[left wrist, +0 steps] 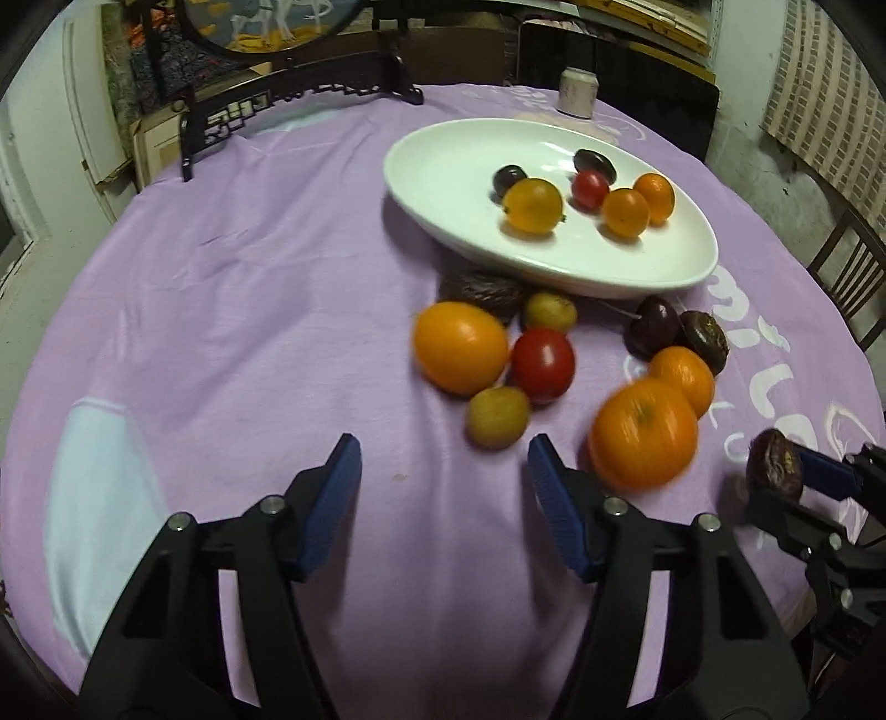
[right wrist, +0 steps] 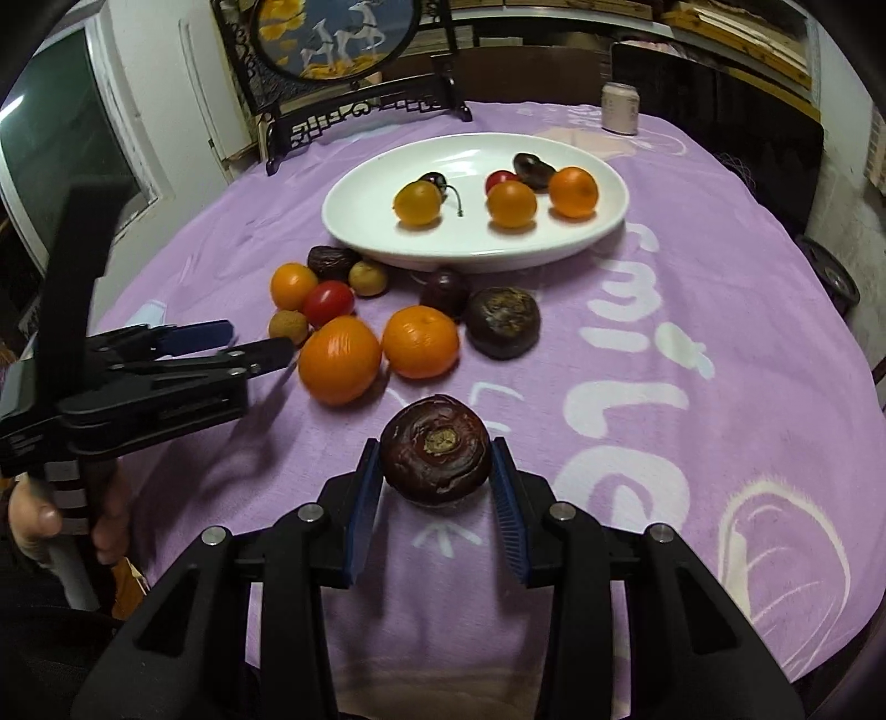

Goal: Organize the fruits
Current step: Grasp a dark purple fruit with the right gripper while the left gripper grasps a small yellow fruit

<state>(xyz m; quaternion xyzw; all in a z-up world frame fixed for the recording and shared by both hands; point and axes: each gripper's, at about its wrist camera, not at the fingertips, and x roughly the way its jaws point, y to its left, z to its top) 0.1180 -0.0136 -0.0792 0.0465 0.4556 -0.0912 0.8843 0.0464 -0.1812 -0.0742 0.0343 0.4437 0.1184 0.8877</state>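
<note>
right tool [right wrist: 436, 477] tight around dark chestnut [right wrist: 436, 462]

A round table [right wrist: 720, 343] carries an oval dish [right wrist: 365, 221] toward its far side. Behind the dish, a framed screen on a stand [right wrist: 332, 50] is at the far left edge, and a can [right wrist: 620, 108] at the far right. In the dish lie six small fruits: two on the left, four clustered on the right. Just in front of the dish, on the cloth, a group of loose fruits sits close together, a date [right wrist: 332, 263] touching the dish's near rim. Nearer still, apart from the group, a water chestnut [right wrist: 436, 457] sits between the right gripper's [right wrist: 437, 487] fingers. The left gripper [right wrist: 260, 343] is at the group's left.
</note>
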